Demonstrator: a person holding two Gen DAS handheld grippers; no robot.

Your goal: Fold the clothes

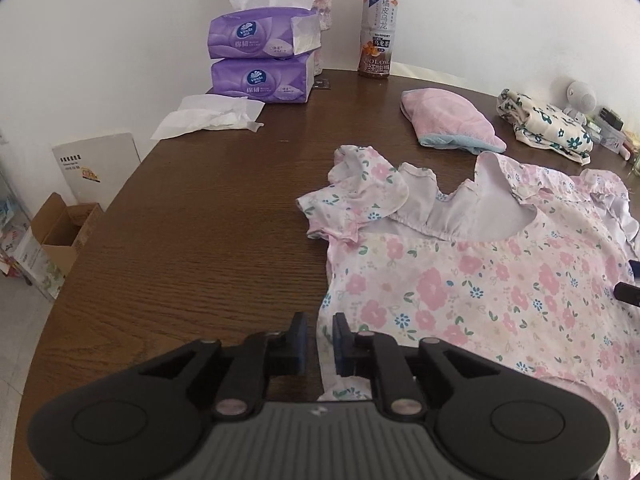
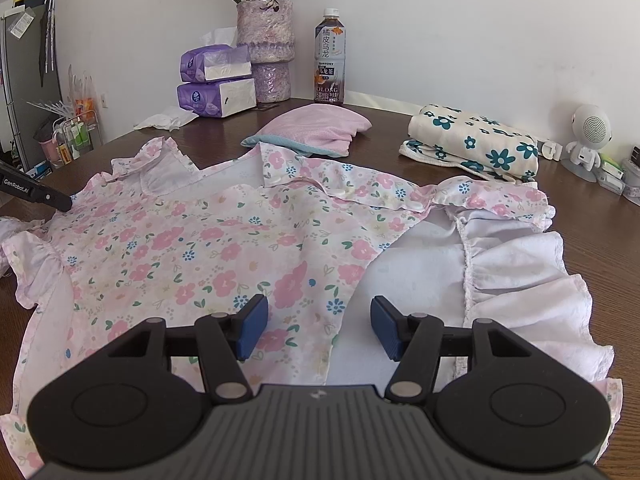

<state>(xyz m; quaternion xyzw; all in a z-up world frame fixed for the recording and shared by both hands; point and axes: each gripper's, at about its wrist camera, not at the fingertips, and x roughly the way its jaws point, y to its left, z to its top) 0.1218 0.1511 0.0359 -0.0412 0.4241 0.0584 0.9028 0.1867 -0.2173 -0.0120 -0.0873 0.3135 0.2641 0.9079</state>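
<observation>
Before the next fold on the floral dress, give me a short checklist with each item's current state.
1. Floral dress lies spread on the table: ok.
2. Left gripper at the dress's side edge, jaws slightly apart: ok.
3. Left grip on fabric: cannot tell.
4. Right gripper open above the dress, holding nothing: ok.
5. Pink folded garment and folded flower-print cloth lie beyond the dress: ok.
</observation>
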